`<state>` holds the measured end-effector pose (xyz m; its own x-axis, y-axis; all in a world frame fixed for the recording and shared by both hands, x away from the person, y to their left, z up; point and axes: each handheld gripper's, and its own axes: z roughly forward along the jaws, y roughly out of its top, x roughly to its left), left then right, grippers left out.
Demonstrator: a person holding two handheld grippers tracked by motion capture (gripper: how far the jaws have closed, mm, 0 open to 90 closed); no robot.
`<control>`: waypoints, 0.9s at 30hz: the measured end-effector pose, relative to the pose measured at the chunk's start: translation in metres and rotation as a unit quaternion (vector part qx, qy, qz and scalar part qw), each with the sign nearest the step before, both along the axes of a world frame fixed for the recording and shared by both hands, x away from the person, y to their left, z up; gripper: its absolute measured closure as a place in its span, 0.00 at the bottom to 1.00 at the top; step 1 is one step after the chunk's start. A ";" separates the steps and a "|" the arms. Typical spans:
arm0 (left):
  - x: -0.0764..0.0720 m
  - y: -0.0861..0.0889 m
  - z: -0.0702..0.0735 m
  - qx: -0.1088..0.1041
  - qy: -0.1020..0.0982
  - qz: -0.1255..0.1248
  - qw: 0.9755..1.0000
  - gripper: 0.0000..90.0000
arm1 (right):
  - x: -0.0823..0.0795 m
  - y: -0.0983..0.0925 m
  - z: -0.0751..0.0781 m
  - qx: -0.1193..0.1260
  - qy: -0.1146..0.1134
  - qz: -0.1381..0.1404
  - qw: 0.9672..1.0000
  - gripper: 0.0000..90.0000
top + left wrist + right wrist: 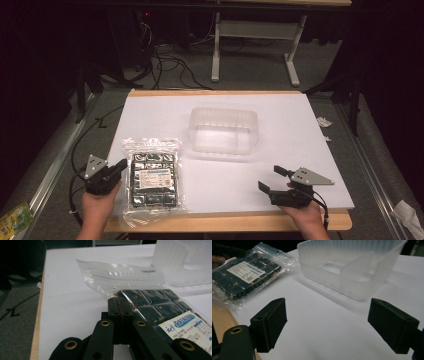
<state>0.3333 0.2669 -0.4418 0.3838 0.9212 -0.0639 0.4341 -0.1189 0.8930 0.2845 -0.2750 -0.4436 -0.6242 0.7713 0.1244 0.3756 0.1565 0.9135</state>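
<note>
Dark room, white desk (280,150) with wood edge, cables on floor behind. Clear bag of dark packets (152,177) flat at near-left of desk, white label up. Left gripper (119,302) at bag's left edge, jaws pressed together, pinching bag's plastic edge just beside dark packets. Right gripper (327,322) near front-right desk edge, jaws spread wide, nothing between, well apart from bag. Translucent plastic bin (223,131) mid-desk, beyond bag, not touching it

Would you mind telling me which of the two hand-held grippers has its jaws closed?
The left hand-held gripper, jaws shut on the edge of the clear bag of dark packets; the right hand-held gripper stands wide open over bare table.
</note>
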 end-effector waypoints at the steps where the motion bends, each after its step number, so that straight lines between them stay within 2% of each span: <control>1: -0.003 0.000 0.002 0.002 -0.008 -0.002 1.000 1.00 | 0.002 0.006 0.001 0.003 0.001 0.006 1.000 0.18; 2: -0.006 0.000 0.004 0.005 -0.013 -0.004 1.000 1.00 | 0.008 0.019 0.002 0.010 0.008 0.021 1.000 0.17; 3: -0.009 0.000 0.005 0.007 -0.019 -0.004 1.000 1.00 | 0.008 0.019 0.002 0.010 0.008 0.021 1.000 0.17; 5: -0.013 -0.001 0.008 0.011 -0.034 -0.006 0.999 1.00 | 0.016 0.036 0.005 0.016 0.017 0.036 0.999 0.17; 6: -0.018 -0.002 0.011 0.012 -0.044 -0.009 0.999 1.00 | 0.019 0.042 0.006 0.018 0.020 0.040 0.999 0.17; 7: -0.018 -0.002 0.011 0.012 -0.044 -0.009 0.999 1.00 | 0.019 0.042 0.006 0.018 0.020 0.040 0.999 0.17; 9: -0.022 -0.003 0.014 0.017 -0.058 -0.012 0.998 1.00 | 0.026 0.054 0.007 0.020 0.030 0.045 0.998 0.17; 14: -0.031 -0.008 0.021 0.027 -0.086 -0.022 0.996 1.00 | 0.041 0.086 0.013 0.026 0.039 0.069 0.997 0.17; 17: -0.035 -0.011 0.024 0.033 -0.097 -0.027 0.994 1.00 | 0.049 0.107 0.013 0.032 0.048 0.081 0.995 0.17; 18: -0.036 -0.011 0.025 0.033 -0.100 -0.028 0.994 1.00 | 0.055 0.120 0.011 0.029 0.054 0.090 0.994 0.18; 19: -0.036 -0.012 0.025 0.032 -0.102 -0.030 0.994 1.00 | 0.055 0.120 0.011 0.029 0.054 0.090 0.994 0.18; 20: -0.037 -0.012 0.026 0.033 -0.104 -0.031 0.993 1.00 | 0.061 0.131 0.008 0.033 0.063 0.097 0.993 0.18; 21: -0.037 -0.013 0.027 0.033 -0.107 -0.032 0.993 1.00 | 0.061 0.131 0.008 0.033 0.063 0.097 0.993 0.19; 22: -0.039 -0.015 0.028 0.035 -0.113 -0.035 0.992 1.00 | 0.067 0.142 0.005 0.036 0.074 0.104 0.991 0.19; 24: -0.039 -0.015 0.029 0.036 -0.116 -0.037 0.992 1.00 | 0.070 0.148 0.003 0.037 0.076 0.108 0.991 0.19; 26: -0.040 -0.017 0.030 0.036 -0.121 -0.040 0.991 1.00 | 0.078 0.166 -0.002 0.044 0.094 0.119 0.987 0.21; 27: -0.040 -0.018 0.030 0.038 -0.122 -0.042 0.991 1.00 | 0.078 0.166 -0.002 0.044 0.094 0.119 0.987 0.21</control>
